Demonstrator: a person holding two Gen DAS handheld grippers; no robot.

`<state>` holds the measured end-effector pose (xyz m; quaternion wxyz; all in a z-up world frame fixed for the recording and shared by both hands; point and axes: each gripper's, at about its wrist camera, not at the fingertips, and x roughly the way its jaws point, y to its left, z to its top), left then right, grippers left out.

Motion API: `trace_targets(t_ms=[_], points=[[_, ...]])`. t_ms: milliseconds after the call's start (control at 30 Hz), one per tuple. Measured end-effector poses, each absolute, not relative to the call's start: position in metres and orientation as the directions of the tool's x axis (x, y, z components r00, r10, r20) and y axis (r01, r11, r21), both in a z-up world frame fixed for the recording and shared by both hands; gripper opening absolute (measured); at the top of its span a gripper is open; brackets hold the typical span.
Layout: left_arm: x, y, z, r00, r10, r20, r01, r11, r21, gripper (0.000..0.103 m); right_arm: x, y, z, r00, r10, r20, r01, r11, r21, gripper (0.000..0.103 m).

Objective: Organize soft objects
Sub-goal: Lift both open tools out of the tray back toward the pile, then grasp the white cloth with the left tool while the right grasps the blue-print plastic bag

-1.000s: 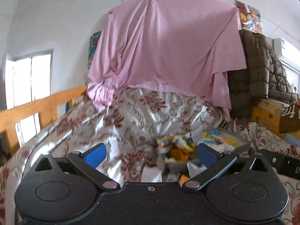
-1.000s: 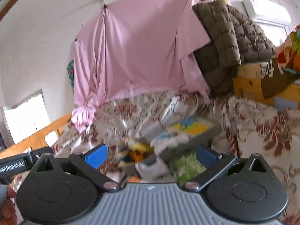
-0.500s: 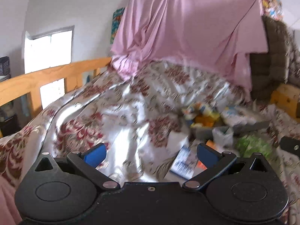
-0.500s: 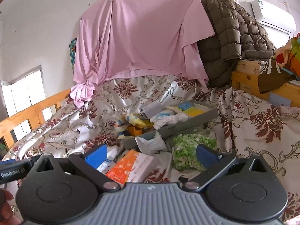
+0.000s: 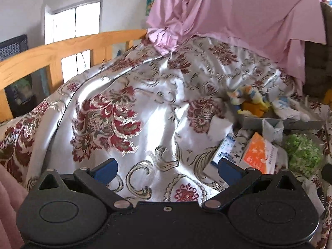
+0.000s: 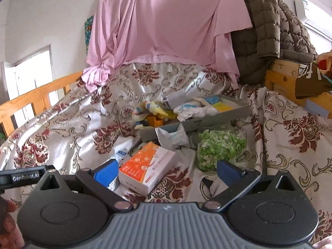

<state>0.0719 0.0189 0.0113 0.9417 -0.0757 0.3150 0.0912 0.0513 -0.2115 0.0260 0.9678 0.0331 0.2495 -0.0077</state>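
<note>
Right wrist view — right gripper (image 6: 167, 171) spread, empty — orange tissue pack (image 6: 146, 167) just ahead.

A home bedroom: bedspread (image 5: 128, 112) over wooden bed frame (image 5: 62, 47).

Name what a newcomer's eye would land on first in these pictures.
The pink sheet hanging on the back wall dominates. Below it, on the flowered bedspread, a grey tray holds soft toys, with an orange-and-white box and a bag of green bits lying in front.
</note>
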Motion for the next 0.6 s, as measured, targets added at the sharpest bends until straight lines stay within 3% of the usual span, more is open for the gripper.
trace_targets(t_ms=[600], points=[[0.09,0.011,-0.001,0.734,0.119,-0.669,-0.196,0.98,-0.041,0.102,0.083,-0.208,0.005,0.784,0.011,-0.621,0.025,0.998,0.05,0.103]])
